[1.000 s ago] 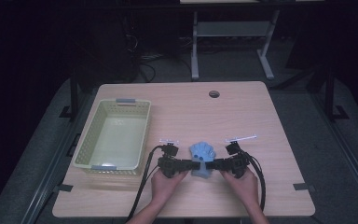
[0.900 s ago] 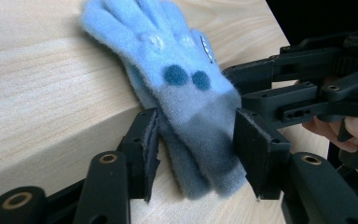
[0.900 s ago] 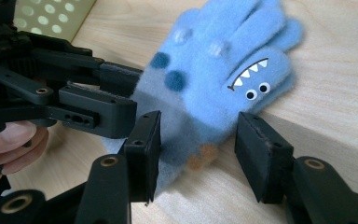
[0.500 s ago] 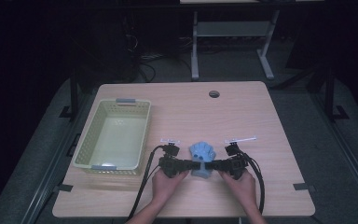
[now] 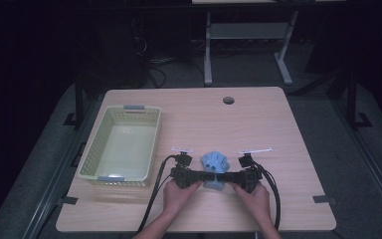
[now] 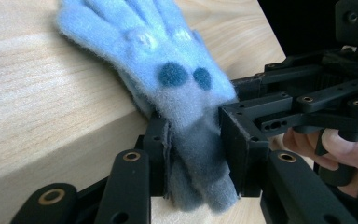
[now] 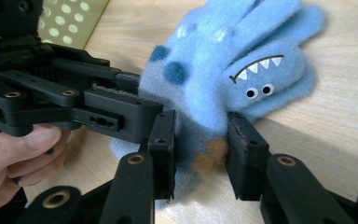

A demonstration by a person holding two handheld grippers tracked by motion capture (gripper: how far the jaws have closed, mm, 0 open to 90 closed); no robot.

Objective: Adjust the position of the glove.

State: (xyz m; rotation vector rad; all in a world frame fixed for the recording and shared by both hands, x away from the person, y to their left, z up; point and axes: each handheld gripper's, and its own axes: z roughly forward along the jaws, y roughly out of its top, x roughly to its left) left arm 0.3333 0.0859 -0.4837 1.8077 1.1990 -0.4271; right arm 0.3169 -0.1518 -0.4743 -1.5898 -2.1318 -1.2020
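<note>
A fuzzy blue monster glove (image 5: pixel 214 164) lies near the table's front edge, between my two grippers. In the left gripper view its cuff end (image 6: pixel 193 154) is pinched between the black jaws, and my left gripper (image 6: pixel 198 158) is shut on it. In the right gripper view the glove (image 7: pixel 242 65) shows white teeth and eyes, and my right gripper (image 7: pixel 203 154) is shut on its lower edge with an orange patch. From above, the left gripper (image 5: pixel 202 176) and right gripper (image 5: pixel 226 177) meet tip to tip at the glove's near side.
A pale yellow-green plastic basket (image 5: pixel 90 155) stands empty on the left of the wooden table (image 5: pixel 238 124). A round cable hole (image 5: pixel 228 100) sits near the far edge. Black cables trail from both grippers over the front edge.
</note>
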